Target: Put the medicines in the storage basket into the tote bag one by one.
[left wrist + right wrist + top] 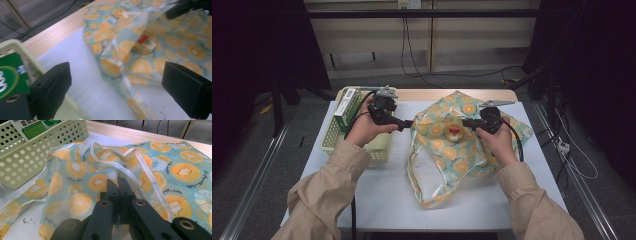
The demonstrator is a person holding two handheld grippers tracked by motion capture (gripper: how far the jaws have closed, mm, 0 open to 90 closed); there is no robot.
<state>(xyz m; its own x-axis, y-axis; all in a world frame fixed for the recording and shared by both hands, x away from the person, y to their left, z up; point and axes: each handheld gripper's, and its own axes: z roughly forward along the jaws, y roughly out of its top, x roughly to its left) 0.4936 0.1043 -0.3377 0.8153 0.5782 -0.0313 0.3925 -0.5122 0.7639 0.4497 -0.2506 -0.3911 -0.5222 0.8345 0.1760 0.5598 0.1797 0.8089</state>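
Gripping the edge of the tote bag [462, 145], the right gripper [468, 123] sits just right of centre in the high view, its jaws pressed together on a fold of the printed fabric. In the right gripper view the two black jaws meet at lower centre, with the bag's pale strap [147, 171] running past them on the right. The right hand [496, 137] wraps the gripper body from below, forearm in a tan sleeve [532, 200] coming in from the lower right corner, wrist roughly straight.

The left gripper [408, 124] sits just left of centre in the high view, pointing toward the bag's left edge. In the left gripper view its jaws stand wide apart at lower left and lower right, nothing between them; the bag's rim lies ahead of them. The left hand [364, 127] holds the gripper from the side, forearm rising from the lower left corner.

The bag, teal with orange-slice print, lies on the white table cover [382, 195] at centre frame, mouth open toward the left. A small round item with a red label [454, 132] rests inside the opening. A pale green perforated basket [379, 150] stands at left of centre, just beside the bag, holding a green-and-white carton [345, 109].
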